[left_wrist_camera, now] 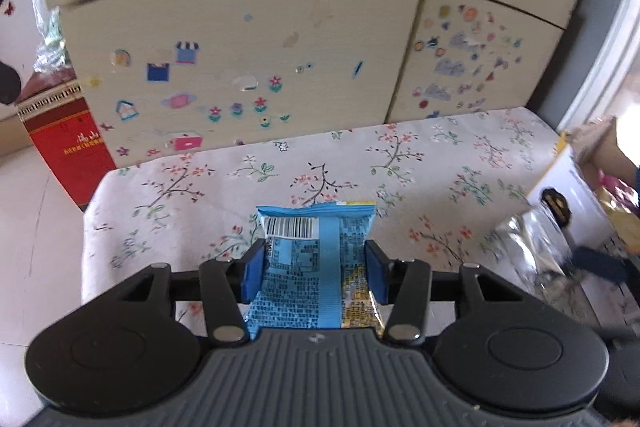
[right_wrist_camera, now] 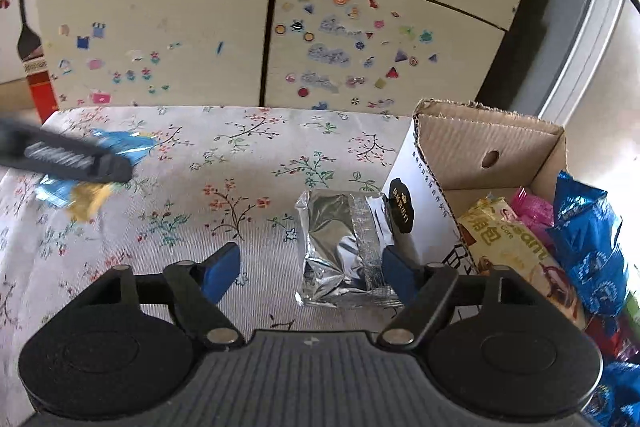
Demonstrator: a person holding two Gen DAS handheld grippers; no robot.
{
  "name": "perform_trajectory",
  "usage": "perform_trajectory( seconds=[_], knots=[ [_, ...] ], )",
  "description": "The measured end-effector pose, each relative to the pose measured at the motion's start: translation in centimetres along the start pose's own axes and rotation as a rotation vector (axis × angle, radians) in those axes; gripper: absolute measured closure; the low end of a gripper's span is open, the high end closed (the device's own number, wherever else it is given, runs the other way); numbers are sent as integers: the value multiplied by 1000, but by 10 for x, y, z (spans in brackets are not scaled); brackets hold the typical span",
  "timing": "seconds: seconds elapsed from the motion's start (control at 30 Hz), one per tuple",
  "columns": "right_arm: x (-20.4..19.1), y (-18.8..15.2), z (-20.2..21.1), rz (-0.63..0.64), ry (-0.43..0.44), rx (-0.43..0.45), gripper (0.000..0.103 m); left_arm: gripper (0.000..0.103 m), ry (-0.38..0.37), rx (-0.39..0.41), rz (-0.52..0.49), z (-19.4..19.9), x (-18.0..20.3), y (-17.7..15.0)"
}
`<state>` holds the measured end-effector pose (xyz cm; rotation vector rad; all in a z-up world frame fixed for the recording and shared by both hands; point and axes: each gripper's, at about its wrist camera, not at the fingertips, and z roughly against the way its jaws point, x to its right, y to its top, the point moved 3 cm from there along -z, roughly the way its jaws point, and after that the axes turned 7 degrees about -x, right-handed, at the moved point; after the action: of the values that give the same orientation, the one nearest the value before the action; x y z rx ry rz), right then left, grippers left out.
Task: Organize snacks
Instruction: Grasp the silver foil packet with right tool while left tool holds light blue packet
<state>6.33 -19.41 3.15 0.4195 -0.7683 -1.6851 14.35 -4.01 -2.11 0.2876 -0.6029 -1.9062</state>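
L gripper (left_wrist_camera: pixel 315 273): pads clamp blue/yellow snack pkt (left_wrist_camera: pixel 316 267), barcode up, above floral cloth (left_wrist_camera: pixel 400 163); stickered cabinet (left_wrist_camera: pixel 240 59) behind.

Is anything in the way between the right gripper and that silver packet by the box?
Nothing visible. The silver packet lies on the floral cloth inside the open right gripper, against its right pad and the cardboard box.

Bright daylight from right; fisheye bowing; motion blur.
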Motion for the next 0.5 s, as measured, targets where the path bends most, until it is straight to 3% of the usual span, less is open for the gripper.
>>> perform_trajectory(
  seconds=[0.13, 0.37, 0.5],
  knots=[
    [0, 4, -1, -34, -3, -7, 16, 53, -13, 24, -2, 20, 2, -5],
    [-20, -2, 9, 26, 104, -5, 14, 53, 0, 65, 23, 33, -4, 0],
    [-22, -1, 18, -4, -9, 69, 14, 53, 9, 71, 49, 33, -7, 3]
  ],
)
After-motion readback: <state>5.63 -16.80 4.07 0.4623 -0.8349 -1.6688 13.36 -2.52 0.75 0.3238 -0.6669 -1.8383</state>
